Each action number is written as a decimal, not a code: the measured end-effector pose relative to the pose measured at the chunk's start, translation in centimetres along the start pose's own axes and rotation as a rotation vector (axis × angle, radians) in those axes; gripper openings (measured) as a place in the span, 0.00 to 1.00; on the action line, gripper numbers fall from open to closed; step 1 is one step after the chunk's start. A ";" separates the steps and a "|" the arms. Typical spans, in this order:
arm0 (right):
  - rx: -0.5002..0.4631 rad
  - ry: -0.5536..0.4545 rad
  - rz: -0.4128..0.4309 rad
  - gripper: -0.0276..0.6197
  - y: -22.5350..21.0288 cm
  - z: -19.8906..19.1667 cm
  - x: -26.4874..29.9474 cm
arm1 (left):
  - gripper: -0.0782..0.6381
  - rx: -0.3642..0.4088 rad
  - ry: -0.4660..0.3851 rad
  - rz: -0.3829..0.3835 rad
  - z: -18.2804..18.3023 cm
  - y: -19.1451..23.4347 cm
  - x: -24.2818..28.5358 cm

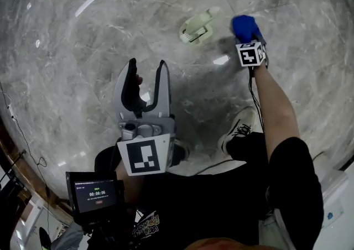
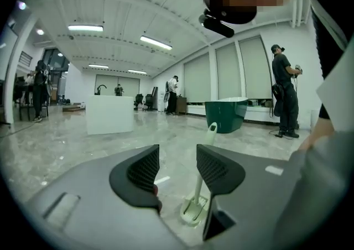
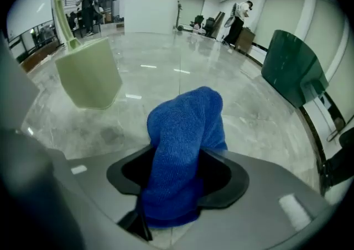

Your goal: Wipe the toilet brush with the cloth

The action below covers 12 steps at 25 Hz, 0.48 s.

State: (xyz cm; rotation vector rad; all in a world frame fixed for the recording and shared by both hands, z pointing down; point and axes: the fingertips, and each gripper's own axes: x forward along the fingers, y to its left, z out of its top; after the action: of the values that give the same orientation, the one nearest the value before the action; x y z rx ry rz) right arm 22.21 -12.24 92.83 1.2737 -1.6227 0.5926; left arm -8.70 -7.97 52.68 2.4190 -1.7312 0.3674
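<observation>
Left tongs apart, nothing between them, over the floor. Right tongs clamped on the blue cloth, just right of the pale green toilet brush farther out

My left gripper fills the middle of the view, its two dark-padded jaws standing apart with only bare grey marble floor showing between them, its marker cube nearest to me. Farther out, at the end of my bare right forearm, my right gripper carries the cloth, bunched and blue at its tip. The pale green toilet brush stands in its holder on the floor just beside the cloth, apart from it. My white shoe is below, and a small screen glows at lower left.
</observation>
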 end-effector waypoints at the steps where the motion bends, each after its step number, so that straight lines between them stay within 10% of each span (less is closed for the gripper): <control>1: -0.036 0.010 -0.026 0.37 -0.3 0.0 0.3 | 0.41 0.006 -0.023 0.002 0.6 0.2 0.4; 5: -0.196 -0.003 -0.029 0.23 0.1 2.9 0.4 | 0.41 0.036 -0.068 0.002 1.4 0.6 2.4; 12: -0.472 -0.190 0.382 0.23 8.4 13.2 -4.8 | 0.41 0.021 -0.012 -0.008 -0.3 -0.1 4.2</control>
State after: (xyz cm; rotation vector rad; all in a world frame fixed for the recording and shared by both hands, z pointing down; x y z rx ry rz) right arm 9.45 -17.98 84.41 0.6933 -2.0367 0.2874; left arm -7.33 -11.72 54.12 2.4469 -1.7308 0.3726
